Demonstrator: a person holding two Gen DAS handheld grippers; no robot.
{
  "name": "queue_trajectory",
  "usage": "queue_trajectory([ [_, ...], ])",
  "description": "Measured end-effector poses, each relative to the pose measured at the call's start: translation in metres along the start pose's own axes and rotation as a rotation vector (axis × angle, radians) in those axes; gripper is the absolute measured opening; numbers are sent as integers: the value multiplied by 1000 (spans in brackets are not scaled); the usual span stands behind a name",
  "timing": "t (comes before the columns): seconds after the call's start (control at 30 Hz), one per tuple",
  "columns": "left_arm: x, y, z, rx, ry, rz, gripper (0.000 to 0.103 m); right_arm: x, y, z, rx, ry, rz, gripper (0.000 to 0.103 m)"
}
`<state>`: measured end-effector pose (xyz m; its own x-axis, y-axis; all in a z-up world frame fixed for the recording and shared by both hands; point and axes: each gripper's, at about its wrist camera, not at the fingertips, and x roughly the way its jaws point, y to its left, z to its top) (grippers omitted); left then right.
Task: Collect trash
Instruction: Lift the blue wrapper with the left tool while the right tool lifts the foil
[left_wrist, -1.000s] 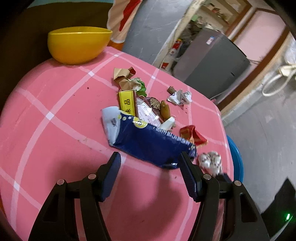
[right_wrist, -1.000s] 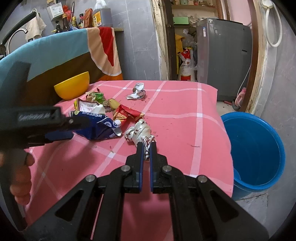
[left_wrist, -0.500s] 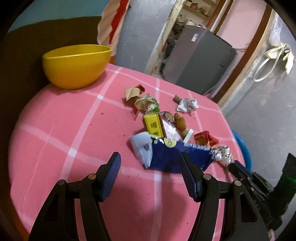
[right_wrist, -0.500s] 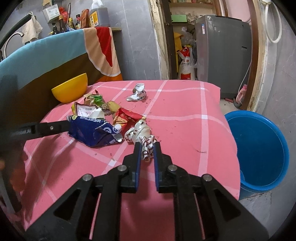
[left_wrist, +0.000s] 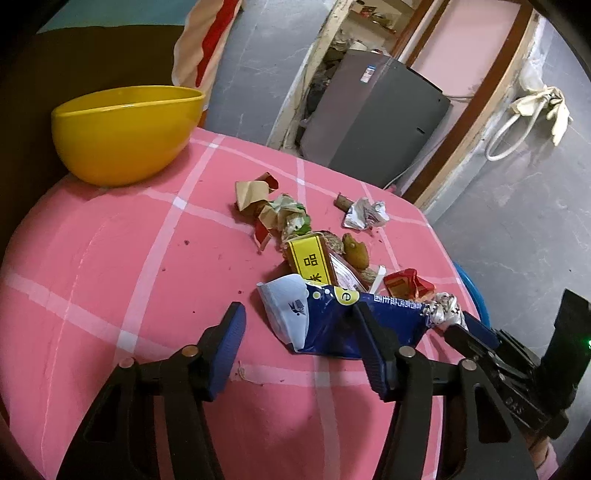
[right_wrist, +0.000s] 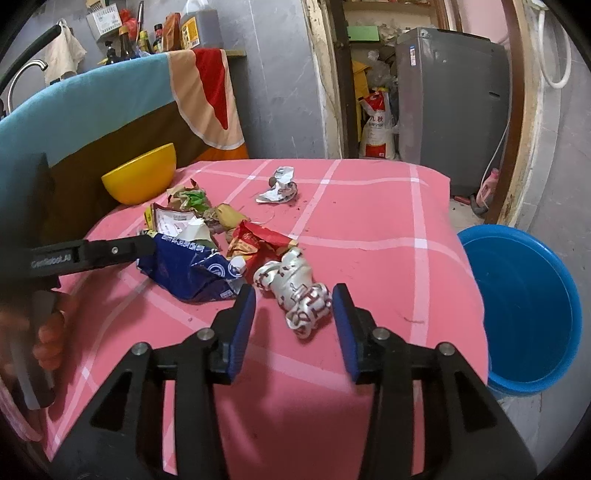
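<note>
Right wrist only: blue bucket (right_wrist: 524, 314) beside table (right_wrist: 369, 229)

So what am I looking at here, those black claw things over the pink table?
They are hand-held grippers, one in each of a person's hands, each carrying a camera that looks along its two fingers. One picture is from the left gripper, the other from the right gripper. Both are open and hold nothing. On the pink tablecloth lies litter: a blue snack bag, a crumpled silver wrapper sitting between the right gripper's fingers, a red wrapper and a yellow bowl. A blue bucket stands beside the table.
</note>
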<state>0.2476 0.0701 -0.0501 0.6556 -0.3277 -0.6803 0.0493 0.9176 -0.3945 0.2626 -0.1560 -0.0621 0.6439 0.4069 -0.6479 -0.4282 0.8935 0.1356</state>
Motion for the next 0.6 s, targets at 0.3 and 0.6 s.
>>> queue_trajectory([
  [0.3,-1,1,-7,-8,2,-78,25,6,0,0,13,23,-2,20],
  [0.6,-25,-9,-23,-22,-66,-63,21,-3,1,-7,21,11,4,18],
])
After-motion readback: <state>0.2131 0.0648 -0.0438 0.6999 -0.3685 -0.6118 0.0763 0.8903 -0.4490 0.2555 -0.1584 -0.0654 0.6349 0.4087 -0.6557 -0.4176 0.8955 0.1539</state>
